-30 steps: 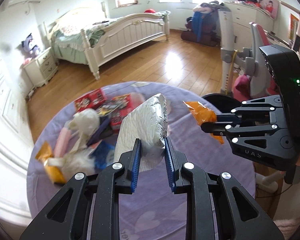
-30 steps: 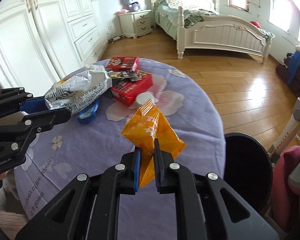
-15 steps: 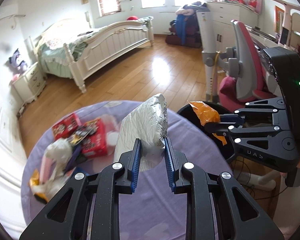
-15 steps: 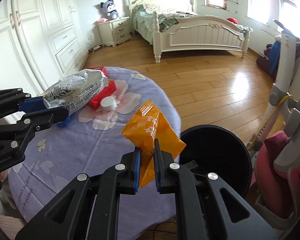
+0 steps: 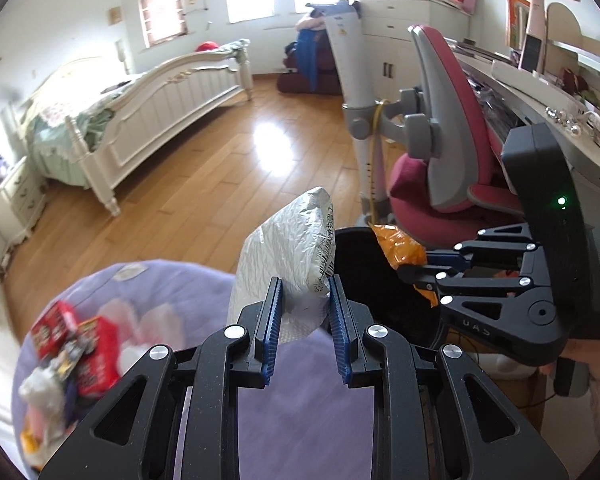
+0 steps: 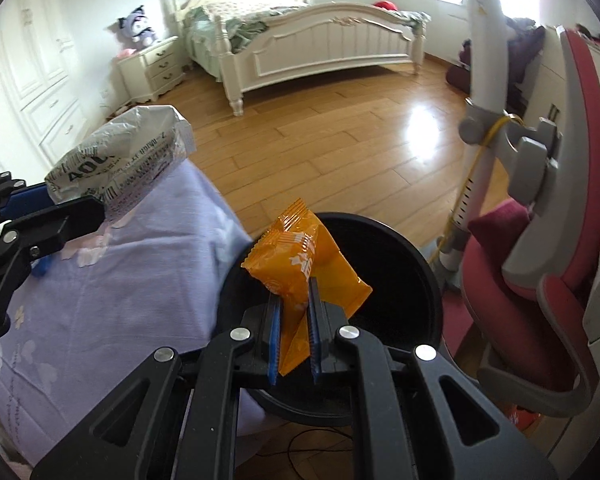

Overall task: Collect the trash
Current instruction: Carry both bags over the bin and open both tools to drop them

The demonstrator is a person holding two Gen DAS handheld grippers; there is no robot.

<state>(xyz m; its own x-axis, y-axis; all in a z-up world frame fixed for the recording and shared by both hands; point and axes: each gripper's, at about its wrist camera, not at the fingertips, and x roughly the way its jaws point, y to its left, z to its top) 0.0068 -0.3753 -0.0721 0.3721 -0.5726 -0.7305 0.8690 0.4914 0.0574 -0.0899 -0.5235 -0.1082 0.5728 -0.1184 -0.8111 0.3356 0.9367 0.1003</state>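
Note:
My left gripper (image 5: 303, 285) is shut on a crumpled silver snack bag (image 5: 286, 254), held above the right edge of the purple-clothed round table (image 5: 300, 392). The same silver bag (image 6: 120, 156) shows at the left of the right wrist view. My right gripper (image 6: 293, 294) is shut on an orange snack wrapper (image 6: 300, 256), which hangs over the open mouth of a black trash bin (image 6: 400, 280). In the left wrist view the orange wrapper (image 5: 400, 246) and the right gripper (image 5: 416, 262) sit above the black bin (image 5: 364, 276), just right of the silver bag.
More trash lies on the table's left side: red boxes (image 5: 96, 354) and blurred white and pink wrappers (image 5: 40, 392). A pink and grey chair (image 6: 540, 272) stands right beside the bin. A white bed (image 6: 300, 40) and bare wooden floor (image 6: 320, 140) lie beyond.
Both grippers have carried their wrappers rightward off the table's middle toward the black bin. The orange wrapper now hangs over the bin's mouth, and the silver bag is at the table's edge.

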